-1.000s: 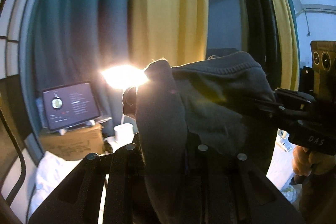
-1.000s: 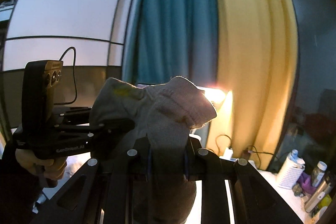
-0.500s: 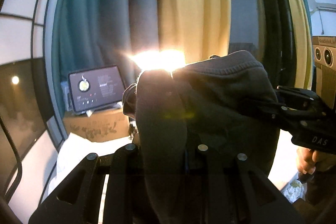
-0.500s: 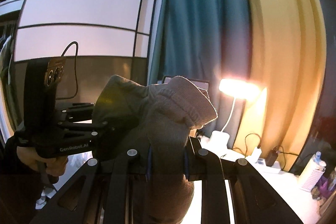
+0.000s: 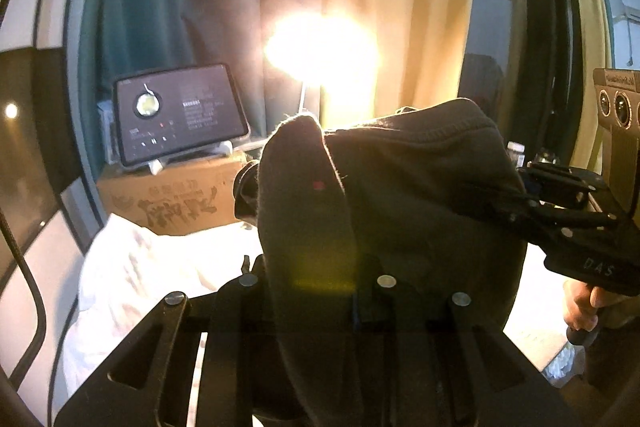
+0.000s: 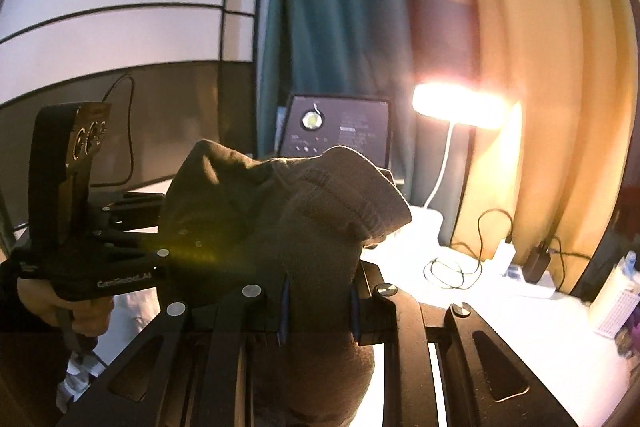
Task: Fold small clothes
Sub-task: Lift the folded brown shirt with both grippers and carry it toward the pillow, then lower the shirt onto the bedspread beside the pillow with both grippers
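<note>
Both grippers, left gripper [image 5: 316,291] and right gripper [image 6: 318,301], clamp fingers on a soft, limp dark knit garment [image 5: 400,195] at center frame, best held by its hemmed edge.

Dk grey garment [image 5: 400,195], teal/yellow curtains [image 5: 168,7]

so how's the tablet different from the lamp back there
The tablet is a dark flat screen with small white text, while the lamp is a glaring bright bar. The tablet leans on a stand atop a cardboard box; the lamp rises on a thin white curved neck. Both sit in front of the curtains.
</note>
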`<move>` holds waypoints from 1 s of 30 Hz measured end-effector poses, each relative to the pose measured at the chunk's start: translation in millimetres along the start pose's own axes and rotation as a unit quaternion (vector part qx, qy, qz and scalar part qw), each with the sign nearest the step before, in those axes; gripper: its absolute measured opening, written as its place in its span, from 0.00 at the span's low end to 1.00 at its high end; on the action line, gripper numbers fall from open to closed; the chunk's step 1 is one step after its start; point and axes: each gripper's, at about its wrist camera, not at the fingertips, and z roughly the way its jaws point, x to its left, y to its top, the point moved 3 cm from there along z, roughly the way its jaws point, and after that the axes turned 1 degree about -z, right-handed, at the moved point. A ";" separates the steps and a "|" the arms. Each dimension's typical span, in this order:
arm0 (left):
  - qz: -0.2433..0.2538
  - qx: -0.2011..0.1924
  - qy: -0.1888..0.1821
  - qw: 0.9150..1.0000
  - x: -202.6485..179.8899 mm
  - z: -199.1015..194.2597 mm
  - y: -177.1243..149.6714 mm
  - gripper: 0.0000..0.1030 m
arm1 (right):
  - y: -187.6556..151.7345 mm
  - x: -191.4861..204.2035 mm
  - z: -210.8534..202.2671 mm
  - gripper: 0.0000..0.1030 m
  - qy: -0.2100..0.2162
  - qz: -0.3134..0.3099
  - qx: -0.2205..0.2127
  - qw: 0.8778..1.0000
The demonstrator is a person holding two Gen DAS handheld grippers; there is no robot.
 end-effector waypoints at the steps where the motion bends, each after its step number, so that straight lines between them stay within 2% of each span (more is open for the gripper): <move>1: -0.001 0.005 -0.002 1.000 2.1 6.5 -0.4 0.21 | -1.7 -3.7 5.0 0.22 -0.001 0.004 0.004 1.000; 16: -0.022 0.079 -0.019 0.996 29.3 92.7 -10.7 0.21 | -25.1 -56.4 98.4 0.22 -0.001 0.051 0.069 0.996; 30: -0.036 0.145 -0.021 0.989 49.3 173.9 -24.7 0.21 | -64.2 -104.4 175.6 0.22 0.004 0.101 0.133 0.986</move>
